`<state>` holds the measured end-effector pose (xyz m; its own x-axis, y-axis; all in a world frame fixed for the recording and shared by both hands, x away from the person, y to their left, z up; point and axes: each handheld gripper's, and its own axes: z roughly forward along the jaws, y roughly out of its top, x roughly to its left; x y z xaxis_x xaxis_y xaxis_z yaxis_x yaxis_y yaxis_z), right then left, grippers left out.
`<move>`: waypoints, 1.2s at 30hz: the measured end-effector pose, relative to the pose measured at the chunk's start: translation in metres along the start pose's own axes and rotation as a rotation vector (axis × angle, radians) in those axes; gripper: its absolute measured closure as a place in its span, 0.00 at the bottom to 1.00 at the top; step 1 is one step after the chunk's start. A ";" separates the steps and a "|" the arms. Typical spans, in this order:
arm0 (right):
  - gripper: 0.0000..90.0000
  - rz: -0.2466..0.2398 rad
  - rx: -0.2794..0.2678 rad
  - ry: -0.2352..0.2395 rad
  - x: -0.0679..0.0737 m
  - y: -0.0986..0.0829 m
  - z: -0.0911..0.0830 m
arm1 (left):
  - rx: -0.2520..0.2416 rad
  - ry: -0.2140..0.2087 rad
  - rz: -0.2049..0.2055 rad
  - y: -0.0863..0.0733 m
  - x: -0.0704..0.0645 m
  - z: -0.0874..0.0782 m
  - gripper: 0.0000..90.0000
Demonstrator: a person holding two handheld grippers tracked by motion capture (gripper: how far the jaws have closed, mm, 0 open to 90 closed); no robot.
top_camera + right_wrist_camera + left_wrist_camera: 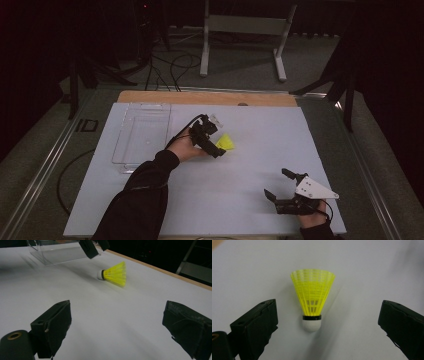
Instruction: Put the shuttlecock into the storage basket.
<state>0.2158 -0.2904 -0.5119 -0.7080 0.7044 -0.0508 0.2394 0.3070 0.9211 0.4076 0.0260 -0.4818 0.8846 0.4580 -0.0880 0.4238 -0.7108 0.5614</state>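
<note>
Between the wide-spread jaws of the left hand-held gripper [218, 150], yellow shuttlecock [312, 298] lying ungrasped on the white bench [260, 135], likely approach before a pinch, calling for lowering and closing; right hand-held gripper [279, 186] equally wide, well apart, holding nothing.
</note>
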 end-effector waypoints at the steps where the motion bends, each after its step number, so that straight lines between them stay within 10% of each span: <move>1: 0.10 -0.001 -0.003 0.000 0.000 0.000 0.000 | 0.007 -0.013 -0.013 -0.001 0.001 0.002 0.06; 22: 0.10 0.005 -0.005 0.002 0.000 0.001 0.000 | 0.196 0.026 0.013 -0.011 0.008 0.035 0.42; 36: 0.10 0.002 -0.002 0.000 0.000 0.000 0.000 | 0.229 0.021 -0.012 -0.009 0.012 0.042 0.64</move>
<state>0.2160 -0.2907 -0.5115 -0.7079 0.7046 -0.0492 0.2393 0.3048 0.9219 0.4229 0.0155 -0.5224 0.8759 0.4767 -0.0752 0.4698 -0.8067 0.3584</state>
